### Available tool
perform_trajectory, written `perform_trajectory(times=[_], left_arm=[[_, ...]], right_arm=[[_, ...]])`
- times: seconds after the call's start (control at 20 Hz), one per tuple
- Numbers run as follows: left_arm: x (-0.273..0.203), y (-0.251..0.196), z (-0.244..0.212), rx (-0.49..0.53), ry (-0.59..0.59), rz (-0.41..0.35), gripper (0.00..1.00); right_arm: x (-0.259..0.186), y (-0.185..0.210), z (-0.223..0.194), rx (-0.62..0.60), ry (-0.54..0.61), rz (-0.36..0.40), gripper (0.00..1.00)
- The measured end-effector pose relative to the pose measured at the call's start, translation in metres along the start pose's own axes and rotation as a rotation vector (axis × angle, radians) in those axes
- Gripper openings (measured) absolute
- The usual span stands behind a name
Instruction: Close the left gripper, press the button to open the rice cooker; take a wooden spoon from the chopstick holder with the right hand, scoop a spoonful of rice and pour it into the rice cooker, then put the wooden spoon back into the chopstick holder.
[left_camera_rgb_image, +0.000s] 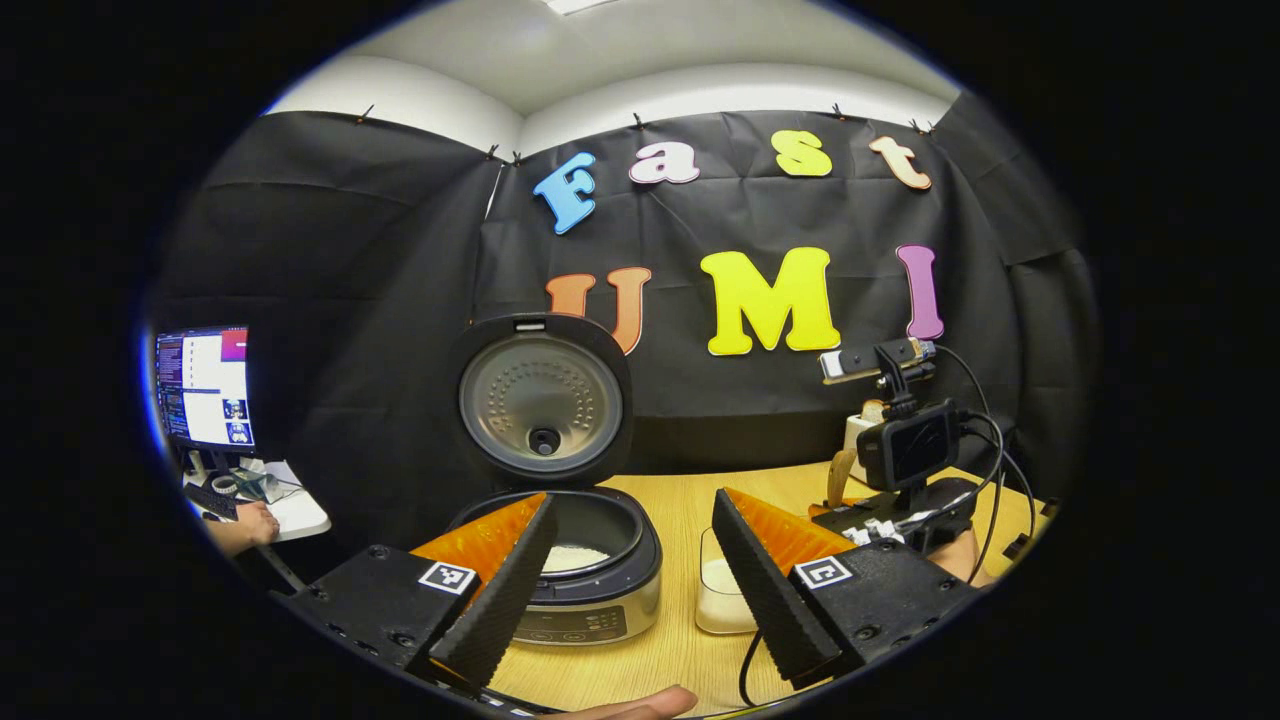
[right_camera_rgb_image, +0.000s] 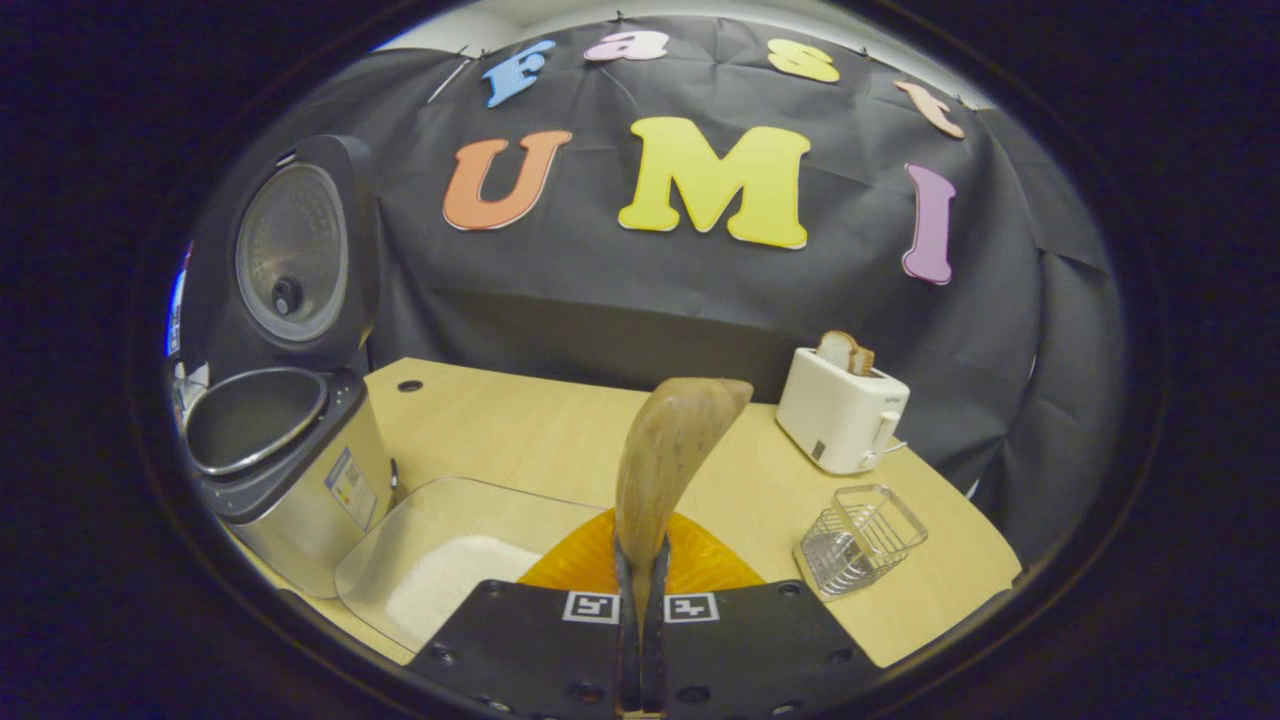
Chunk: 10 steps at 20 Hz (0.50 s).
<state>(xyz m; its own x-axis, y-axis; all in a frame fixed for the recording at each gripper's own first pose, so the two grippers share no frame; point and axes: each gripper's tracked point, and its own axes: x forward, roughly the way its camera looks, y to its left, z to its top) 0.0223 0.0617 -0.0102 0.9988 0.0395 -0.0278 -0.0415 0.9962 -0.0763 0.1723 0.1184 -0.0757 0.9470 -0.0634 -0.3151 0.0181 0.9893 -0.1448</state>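
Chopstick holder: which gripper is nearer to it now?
Right. The right gripper, clamping the wooden spoon, is just beside the wire chopstick holder. The left gripper hangs open in front of the rice cooker, farther off.

Ahead of my left gripper (left_camera_rgb_image: 632, 590), the rice cooker (left_camera_rgb_image: 585, 575) stands with its lid (left_camera_rgb_image: 541, 400) raised upright and white rice in its dark pot. My right gripper (right_camera_rgb_image: 641, 640) pinches the wooden spoon (right_camera_rgb_image: 665, 460), bowl up. Just left of it lies the clear rice tray (right_camera_rgb_image: 440, 560); the wire chopstick holder (right_camera_rgb_image: 860, 540) sits to its right.
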Motion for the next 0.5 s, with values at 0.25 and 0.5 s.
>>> perform_trajectory(times=[0.25,0.5], left_arm=[[0.0,0.001,-0.002,0.001,0.009,-0.002,1.0],[-0.001,0.001,-0.002,-0.001,0.011,-0.002,0.99]], right_arm=[[0.002,-0.004,-0.01,-0.029,-0.014,-0.076,0.02],[-0.005,0.014,-0.019,0.004,0.017,-0.061,0.03]])
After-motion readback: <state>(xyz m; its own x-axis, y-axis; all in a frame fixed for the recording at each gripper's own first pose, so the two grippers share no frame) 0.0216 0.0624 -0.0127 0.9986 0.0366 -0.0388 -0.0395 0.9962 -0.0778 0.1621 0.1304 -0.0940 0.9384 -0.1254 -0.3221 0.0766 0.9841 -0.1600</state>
